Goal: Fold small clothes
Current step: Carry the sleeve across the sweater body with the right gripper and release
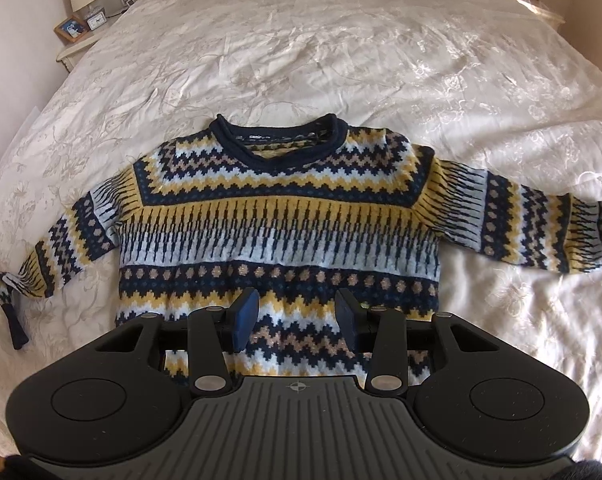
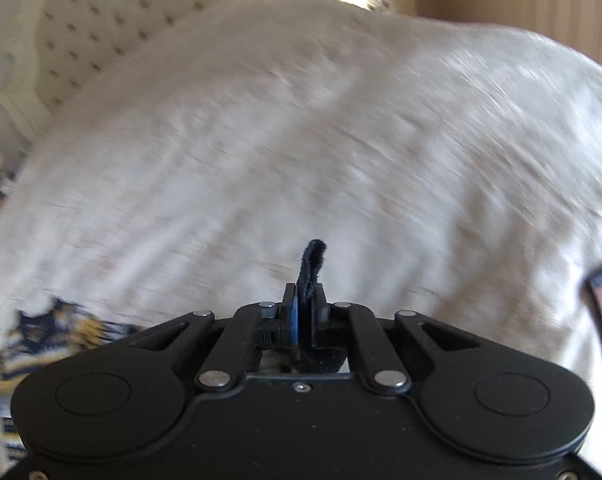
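A small knitted sweater (image 1: pixel 279 220) in navy, yellow and pale blue lies face up on the bed, collar away from me, both sleeves spread out. My left gripper (image 1: pixel 297 318) is open and empty, hovering over the sweater's lower hem. My right gripper (image 2: pixel 305 312) is shut on a navy strip of knit, the sweater's cuff (image 2: pixel 312 264), which sticks up between the pads. The right wrist view is motion-blurred; part of the sweater (image 2: pixel 41 344) shows at its lower left.
The cream bedspread (image 1: pixel 341 60) covers the whole bed. A nightstand (image 1: pixel 79 46) with a lamp, clock and photo frame stands at the far left. A tufted headboard (image 2: pixel 101 32) is at the top left of the right wrist view.
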A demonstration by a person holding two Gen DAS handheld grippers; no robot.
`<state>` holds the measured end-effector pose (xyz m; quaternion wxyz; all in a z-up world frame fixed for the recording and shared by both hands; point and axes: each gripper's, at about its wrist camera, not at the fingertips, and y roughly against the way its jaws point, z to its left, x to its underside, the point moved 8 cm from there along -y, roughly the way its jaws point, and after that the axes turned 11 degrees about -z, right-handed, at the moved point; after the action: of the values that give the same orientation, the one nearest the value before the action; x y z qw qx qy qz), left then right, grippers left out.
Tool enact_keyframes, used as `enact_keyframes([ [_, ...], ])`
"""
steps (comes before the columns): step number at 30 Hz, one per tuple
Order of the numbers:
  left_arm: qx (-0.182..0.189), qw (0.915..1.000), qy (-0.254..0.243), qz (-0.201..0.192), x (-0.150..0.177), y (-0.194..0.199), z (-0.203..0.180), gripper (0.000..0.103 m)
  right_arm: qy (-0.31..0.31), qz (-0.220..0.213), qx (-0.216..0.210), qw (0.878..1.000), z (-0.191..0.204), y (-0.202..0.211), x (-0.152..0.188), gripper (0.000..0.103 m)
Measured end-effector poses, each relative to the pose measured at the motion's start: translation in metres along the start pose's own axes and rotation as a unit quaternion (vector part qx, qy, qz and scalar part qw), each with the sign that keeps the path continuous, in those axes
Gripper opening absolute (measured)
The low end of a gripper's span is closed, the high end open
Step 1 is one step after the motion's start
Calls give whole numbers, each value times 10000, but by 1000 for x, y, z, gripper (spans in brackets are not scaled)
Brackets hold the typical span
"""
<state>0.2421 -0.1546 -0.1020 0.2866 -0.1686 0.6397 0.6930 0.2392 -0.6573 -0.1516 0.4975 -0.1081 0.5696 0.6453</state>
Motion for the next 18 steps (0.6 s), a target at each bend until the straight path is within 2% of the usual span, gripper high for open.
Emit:
enact_keyframes([
  [8,234,9995,183,-99,8,-3,51,41,74,-335,-890,9954,136,25,-19,12],
  [13,234,9990,324,-185,14,-6,106,41,236,-386,-1274,9908,239,25,-7,12],
  [18,109,9988,437,-213,21,-13,171,41,458,-207,-1746,9834,342,18,22,12],
])
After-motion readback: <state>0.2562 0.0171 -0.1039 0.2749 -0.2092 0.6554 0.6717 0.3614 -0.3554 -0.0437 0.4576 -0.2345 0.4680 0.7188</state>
